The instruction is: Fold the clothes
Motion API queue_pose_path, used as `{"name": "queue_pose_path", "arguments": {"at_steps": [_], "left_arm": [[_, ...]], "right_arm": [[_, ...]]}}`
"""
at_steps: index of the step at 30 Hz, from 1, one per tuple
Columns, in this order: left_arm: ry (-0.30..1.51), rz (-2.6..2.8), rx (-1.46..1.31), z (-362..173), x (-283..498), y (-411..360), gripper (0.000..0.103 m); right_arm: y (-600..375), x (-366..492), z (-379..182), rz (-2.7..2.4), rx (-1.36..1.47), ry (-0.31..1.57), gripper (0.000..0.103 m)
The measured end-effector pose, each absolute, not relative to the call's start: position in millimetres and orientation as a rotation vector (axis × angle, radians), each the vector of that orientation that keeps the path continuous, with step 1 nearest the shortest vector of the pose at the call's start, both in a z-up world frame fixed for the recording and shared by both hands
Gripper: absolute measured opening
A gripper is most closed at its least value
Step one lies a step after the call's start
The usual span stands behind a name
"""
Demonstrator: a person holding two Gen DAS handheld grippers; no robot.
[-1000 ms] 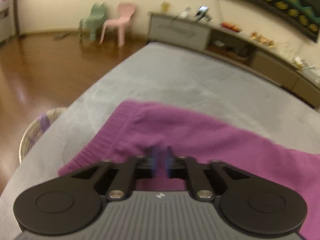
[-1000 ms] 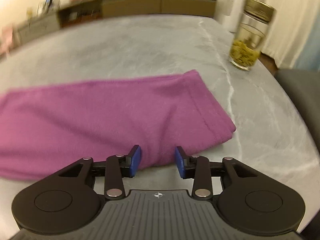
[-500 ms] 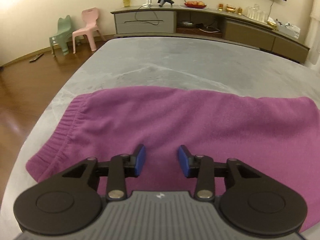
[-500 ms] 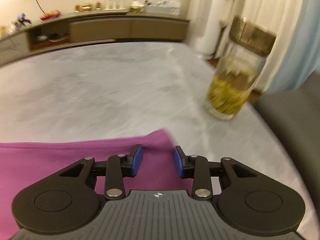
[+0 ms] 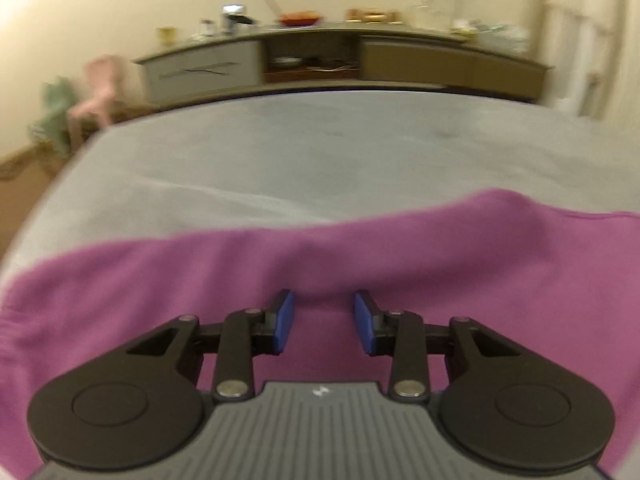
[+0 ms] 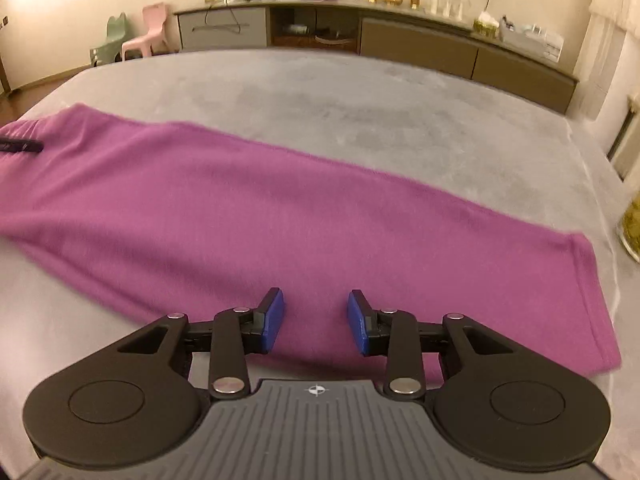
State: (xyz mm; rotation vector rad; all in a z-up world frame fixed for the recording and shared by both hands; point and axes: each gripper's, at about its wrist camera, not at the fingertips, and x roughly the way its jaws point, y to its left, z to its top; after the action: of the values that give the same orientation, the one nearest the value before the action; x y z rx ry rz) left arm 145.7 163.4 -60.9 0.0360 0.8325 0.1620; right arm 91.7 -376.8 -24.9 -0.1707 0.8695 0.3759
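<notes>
garment: purple knit [image 6: 280, 216] lies flat as a long band across the grey counter [image 6: 360, 92] | left tongs [image 5: 324, 326]: gaping, empty, over the purple knit to pick a fold edge | right tongs [image 6: 316, 322]: gaping, empty, at its near edge beside the hem.

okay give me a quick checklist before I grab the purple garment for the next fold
1. Left gripper open: ok.
2. Right gripper open: ok.
3. Purple garment lying flat on the grey table: mostly ok; a raised ripple shows in the left view.
4. Cloth between the right pads: not ok, it hovers at the near edge.
5. Glass jar apart from the hem: ok, but close.
6. Layers aligned underneath: cannot tell.
</notes>
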Motion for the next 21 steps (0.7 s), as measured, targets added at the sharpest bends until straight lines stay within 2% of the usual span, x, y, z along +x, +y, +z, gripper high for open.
{"name": "queue_pose_path", "arguments": {"at_steps": [3, 8, 14, 21], "left_arm": [[0.84, 0.187, 0.0, -51, 132, 172, 0.034], [0.76, 0.269, -0.062, -21, 85, 227, 0.035], [0.857, 0.467, -0.212, -45, 55, 313, 0.033], [0.841, 0.505, -0.135, -36, 66, 304, 0.031]], "right_arm": [[-383, 84, -24, 0.347, -0.163, 0.88, 0.037], [-362, 84, -7, 0.368, -0.111, 0.775, 0.037], [-314, 109, -18, 0.444, -0.123, 0.781, 0.037], [-338, 95, -24, 0.388, -0.184, 0.856, 0.037]]}}
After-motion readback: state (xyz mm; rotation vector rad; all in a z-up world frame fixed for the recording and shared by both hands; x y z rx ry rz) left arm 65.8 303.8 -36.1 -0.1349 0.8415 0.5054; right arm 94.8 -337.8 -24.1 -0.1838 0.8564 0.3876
